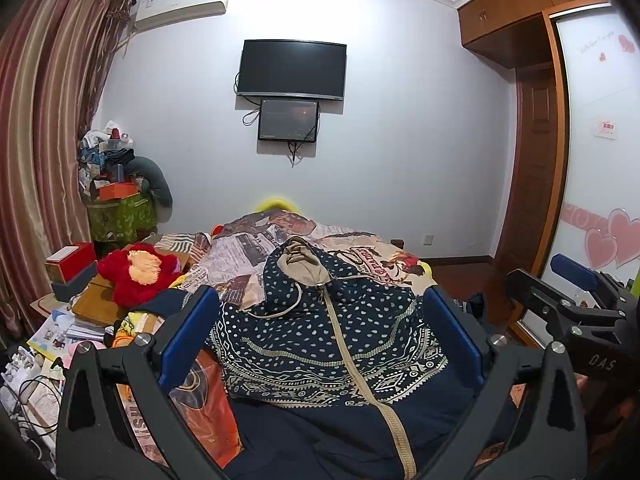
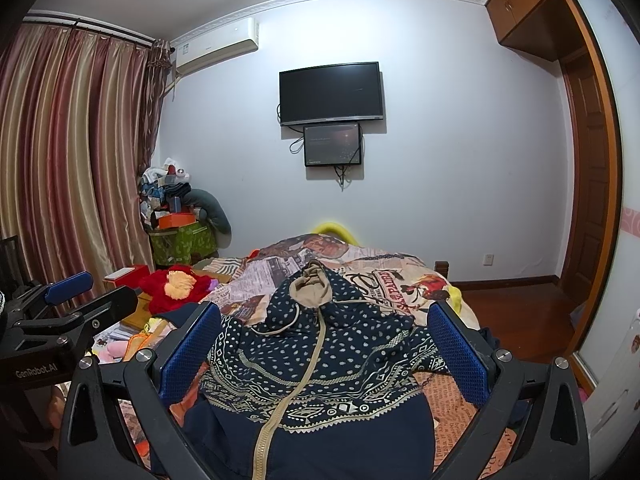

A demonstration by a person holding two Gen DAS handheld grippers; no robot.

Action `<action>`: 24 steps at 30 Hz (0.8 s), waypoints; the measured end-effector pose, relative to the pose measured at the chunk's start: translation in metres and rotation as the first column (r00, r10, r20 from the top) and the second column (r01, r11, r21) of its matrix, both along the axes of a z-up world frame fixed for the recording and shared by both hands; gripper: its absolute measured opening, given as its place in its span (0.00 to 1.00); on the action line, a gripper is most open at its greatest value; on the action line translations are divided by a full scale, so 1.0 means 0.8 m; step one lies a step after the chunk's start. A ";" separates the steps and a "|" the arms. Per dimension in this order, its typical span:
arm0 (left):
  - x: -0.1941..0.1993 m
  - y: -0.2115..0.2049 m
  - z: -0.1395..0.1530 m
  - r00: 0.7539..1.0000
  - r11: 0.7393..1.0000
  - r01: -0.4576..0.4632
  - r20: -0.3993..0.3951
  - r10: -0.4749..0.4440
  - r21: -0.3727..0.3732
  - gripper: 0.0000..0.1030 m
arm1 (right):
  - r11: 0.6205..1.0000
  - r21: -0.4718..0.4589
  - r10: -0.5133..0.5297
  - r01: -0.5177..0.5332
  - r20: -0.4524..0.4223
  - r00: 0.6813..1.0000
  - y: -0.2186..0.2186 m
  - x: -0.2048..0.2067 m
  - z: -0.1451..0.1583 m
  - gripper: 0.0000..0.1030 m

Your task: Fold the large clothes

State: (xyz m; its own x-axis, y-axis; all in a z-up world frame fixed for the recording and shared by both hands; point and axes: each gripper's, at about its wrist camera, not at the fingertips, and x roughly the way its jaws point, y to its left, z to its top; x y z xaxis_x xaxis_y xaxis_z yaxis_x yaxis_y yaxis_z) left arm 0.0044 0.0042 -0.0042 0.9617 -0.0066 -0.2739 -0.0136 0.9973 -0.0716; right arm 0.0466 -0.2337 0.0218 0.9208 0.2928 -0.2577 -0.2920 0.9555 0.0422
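We hold our left gripper (image 1: 320, 344) and right gripper (image 2: 324, 352) side by side above a navy zip-up hooded jacket with cream dots and geometric bands (image 1: 336, 344), both with blue-padded fingers spread wide and holding nothing. The jacket lies front-up on a bed covered by a newspaper-print quilt (image 1: 248, 256), its long axis running straight away from us along the cream zipper (image 1: 352, 360), with the beige-lined hood (image 1: 302, 260) at the far end. Neither gripper looks clearly nearer; the hem appears closest to both.
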 end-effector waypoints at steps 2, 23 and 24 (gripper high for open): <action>0.000 0.000 0.000 1.000 1.000 -0.001 0.002 0.001 0.001 1.00 | 1.000 0.000 0.001 -0.001 0.000 1.000 0.000 0.000 0.000 1.00; 0.001 0.000 0.002 1.000 1.000 -0.002 0.001 0.002 0.001 1.00 | 1.000 0.001 0.000 0.000 0.000 1.000 -0.002 0.001 -0.001 1.00; 0.001 -0.001 0.001 1.000 1.000 -0.003 0.001 0.003 0.002 1.00 | 1.000 0.001 0.000 0.000 -0.001 1.000 -0.002 0.001 -0.002 1.00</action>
State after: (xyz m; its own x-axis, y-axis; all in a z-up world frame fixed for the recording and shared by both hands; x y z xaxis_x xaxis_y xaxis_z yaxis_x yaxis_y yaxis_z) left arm 0.0049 0.0038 -0.0031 0.9621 -0.0037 -0.2728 -0.0161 0.9974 -0.0701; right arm 0.0477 -0.2352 0.0206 0.9205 0.2935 -0.2579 -0.2924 0.9553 0.0437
